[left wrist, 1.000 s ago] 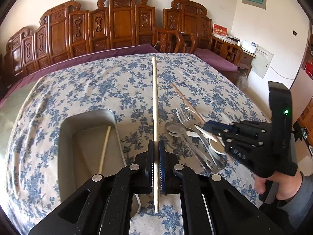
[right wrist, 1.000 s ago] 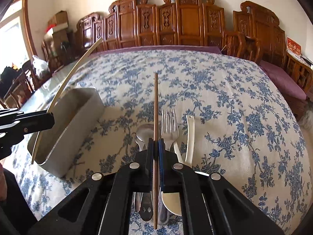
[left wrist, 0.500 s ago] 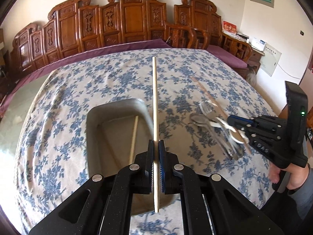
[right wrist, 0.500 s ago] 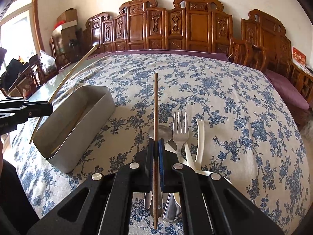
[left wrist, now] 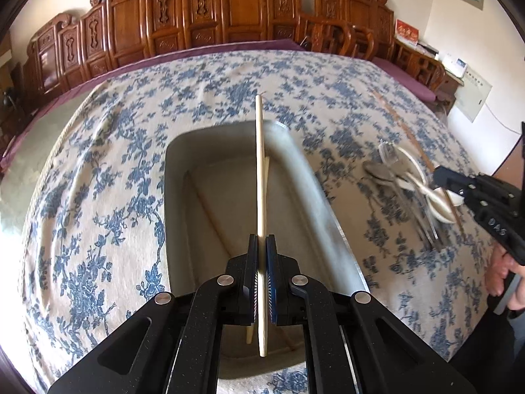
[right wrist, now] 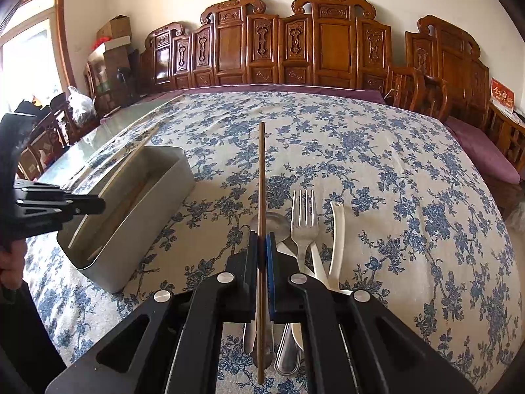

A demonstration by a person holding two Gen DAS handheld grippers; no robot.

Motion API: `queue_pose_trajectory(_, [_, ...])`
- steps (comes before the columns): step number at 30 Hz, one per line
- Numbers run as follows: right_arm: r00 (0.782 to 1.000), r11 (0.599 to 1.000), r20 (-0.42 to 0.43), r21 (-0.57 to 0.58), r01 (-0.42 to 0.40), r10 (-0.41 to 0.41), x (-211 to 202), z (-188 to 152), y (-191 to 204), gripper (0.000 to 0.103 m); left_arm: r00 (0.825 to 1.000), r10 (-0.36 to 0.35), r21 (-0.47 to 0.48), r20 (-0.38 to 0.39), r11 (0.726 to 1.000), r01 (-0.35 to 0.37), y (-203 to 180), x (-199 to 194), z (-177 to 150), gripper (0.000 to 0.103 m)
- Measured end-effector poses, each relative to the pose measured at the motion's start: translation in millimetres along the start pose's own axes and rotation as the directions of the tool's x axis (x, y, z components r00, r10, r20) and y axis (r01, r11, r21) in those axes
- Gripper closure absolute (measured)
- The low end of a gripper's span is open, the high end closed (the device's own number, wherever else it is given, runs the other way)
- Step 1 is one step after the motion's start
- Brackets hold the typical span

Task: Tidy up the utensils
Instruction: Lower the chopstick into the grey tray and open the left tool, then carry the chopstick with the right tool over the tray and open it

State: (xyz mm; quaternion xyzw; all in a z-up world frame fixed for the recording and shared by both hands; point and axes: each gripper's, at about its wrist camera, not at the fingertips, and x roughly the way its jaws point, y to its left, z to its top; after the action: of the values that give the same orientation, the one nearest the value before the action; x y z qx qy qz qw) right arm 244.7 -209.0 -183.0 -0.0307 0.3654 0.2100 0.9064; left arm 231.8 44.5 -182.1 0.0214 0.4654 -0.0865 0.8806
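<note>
The left gripper [left wrist: 261, 256] is clamping a pale wooden chopstick [left wrist: 260, 164] between its closed jaws, the stick running straight ahead over the open grey metal box [left wrist: 325, 203]. Inside that box, another pale chopstick [left wrist: 213, 216] is lying slanted along the floor. The box is sitting on the blue-flowered tablecloth [left wrist: 98, 197].

The right gripper [right wrist: 261, 256] is pinching a dark brown chopstick [right wrist: 261, 177] in jaws closed tight on it, the stick pointing out across the cloth and above the remaining cutlery. Just beside and under those jaws, a steel fork [right wrist: 304, 220] is lying with its tines pointing away, a metal spoon [right wrist: 274, 225] is resting to its left, and a white plastic spoon [right wrist: 337, 236] is lying to its right, all touching in one loose pile. The box is standing well to the left of the pile. Carved wooden chairs [right wrist: 328, 52] are lining the far edge of the table.
</note>
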Motion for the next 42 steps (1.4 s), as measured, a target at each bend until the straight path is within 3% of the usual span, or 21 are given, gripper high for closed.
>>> queue_pose_trajectory(18, [1.0, 1.0, 0.007, 0.015, -0.021, 0.02, -7, 2, 1, 0.097, 0.998, 0.033, 0.012, -0.05, 0.999, -0.033, -3, 15, -3, 0.098])
queue_pose_trajectory(22, [0.999, 0.998, 0.015, 0.03, -0.052, 0.051, -12, 6, 9, 0.097, 0.999, 0.034, -0.004, -0.023, 0.999, -0.034, 2, 6, 0, 0.089])
queue_pose_trajectory(37, [0.975, 0.973, 0.001, 0.075, -0.22, 0.22, 4, 45, 83, 0.097, 0.992, 0.051, -0.082, 0.112, 0.996, -0.042, 35, -41, 15, 0.087])
queue_pose_trajectory(42, [0.972, 0.971, -0.022, 0.053, -0.233, 0.234, 20, 57, 107, 0.097, 0.989, 0.067, -0.106, 0.135, 0.993, -0.053, 49, -52, 16, 0.087])
